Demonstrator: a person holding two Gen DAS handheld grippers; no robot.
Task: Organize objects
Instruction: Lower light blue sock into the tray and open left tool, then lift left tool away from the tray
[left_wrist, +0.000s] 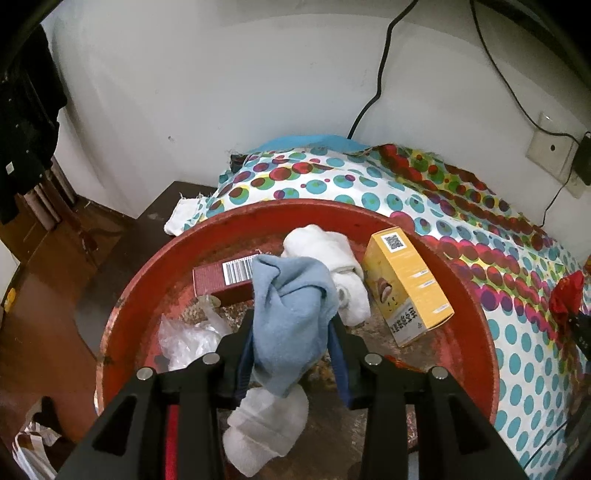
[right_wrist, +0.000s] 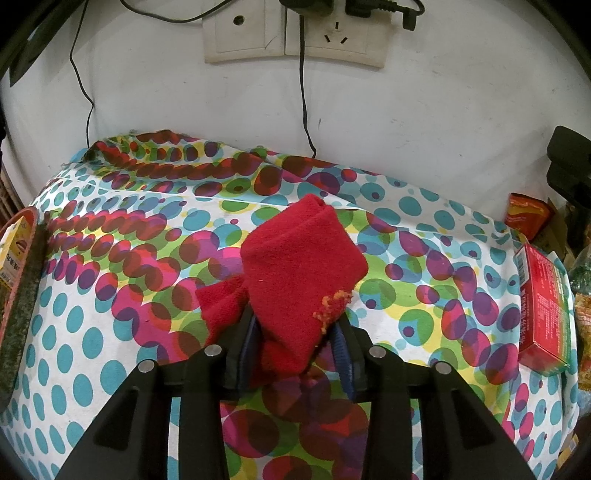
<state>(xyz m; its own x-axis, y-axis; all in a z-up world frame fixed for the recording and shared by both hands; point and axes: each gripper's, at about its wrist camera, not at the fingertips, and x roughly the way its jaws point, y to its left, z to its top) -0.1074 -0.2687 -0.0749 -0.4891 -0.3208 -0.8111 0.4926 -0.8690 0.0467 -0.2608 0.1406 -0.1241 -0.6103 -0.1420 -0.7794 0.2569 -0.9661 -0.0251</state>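
Overhead, left tongs (left_wrist: 293, 332) clamped on blue sock (left_wrist: 288, 314) above red basin (left_wrist: 122, 321), white socks (left_wrist: 332, 266), yellow box (left_wrist: 406, 280) and maroon box (left_wrist: 221, 280) lay inside, right tongs (right_wrist: 295, 328) gripped red sock (right_wrist: 299, 280) over spotted tablecloth (right_wrist: 110, 277), red carton (right_wrist: 543, 310) lay at far right.

Blue sock (left_wrist: 291, 314) over tray (left_wrist: 125, 295); red sock (right_wrist: 299, 280) above cloth.

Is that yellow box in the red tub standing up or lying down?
Tipped over. The yellow box lies slanted on the floor of the red tub, one long printed face turned up, beside a white sock.
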